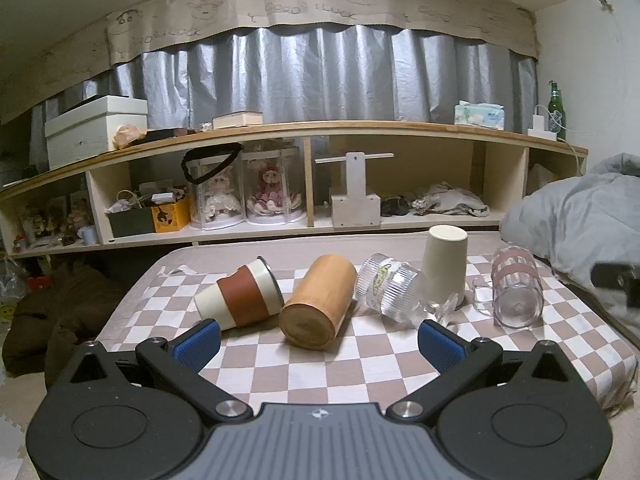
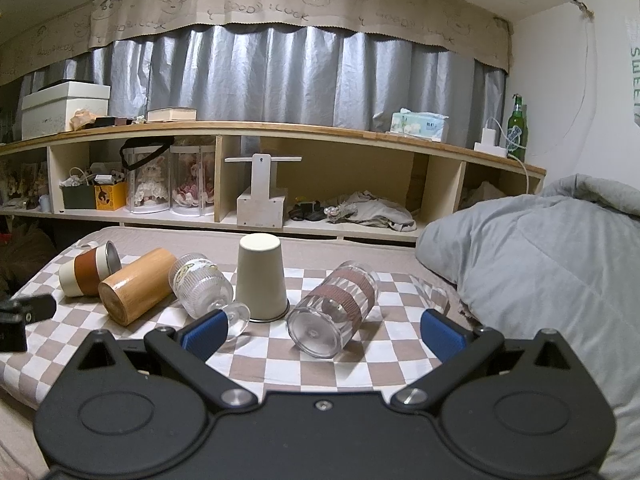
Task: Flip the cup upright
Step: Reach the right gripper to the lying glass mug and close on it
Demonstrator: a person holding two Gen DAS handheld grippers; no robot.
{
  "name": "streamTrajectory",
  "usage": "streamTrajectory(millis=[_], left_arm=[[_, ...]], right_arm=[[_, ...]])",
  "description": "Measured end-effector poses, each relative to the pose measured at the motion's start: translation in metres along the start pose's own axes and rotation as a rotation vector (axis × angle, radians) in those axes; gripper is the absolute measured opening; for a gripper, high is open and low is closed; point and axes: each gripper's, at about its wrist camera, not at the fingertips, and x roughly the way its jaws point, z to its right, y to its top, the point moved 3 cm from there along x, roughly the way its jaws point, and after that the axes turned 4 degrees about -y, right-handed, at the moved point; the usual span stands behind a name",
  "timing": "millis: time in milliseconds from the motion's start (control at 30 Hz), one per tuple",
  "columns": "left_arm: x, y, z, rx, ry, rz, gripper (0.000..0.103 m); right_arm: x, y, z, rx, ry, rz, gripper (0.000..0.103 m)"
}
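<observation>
Several cups lie on a checkered cloth. A cream cup with a brown sleeve lies on its side at left. A wooden cup lies next to it. A ribbed glass goblet lies tipped. A cream paper cup stands upside down. A clear glass with pink bands lies at right. My left gripper is open, just short of the wooden cup. My right gripper is open, around the near end of the banded glass. The paper cup and goblet sit left of it.
A grey duvet is heaped at the right of the cloth. A long wooden shelf with boxes, dolls and clutter runs behind, under a silver curtain. A dark bag lies on the floor at left.
</observation>
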Motion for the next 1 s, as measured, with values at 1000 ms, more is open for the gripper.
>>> streamTrajectory(millis=[1000], left_arm=[[0.015, -0.007, 0.002, -0.001, -0.122, -0.055, 0.103]], right_arm=[[0.23, -0.002, 0.045, 0.561, 0.031, -0.566, 0.093]])
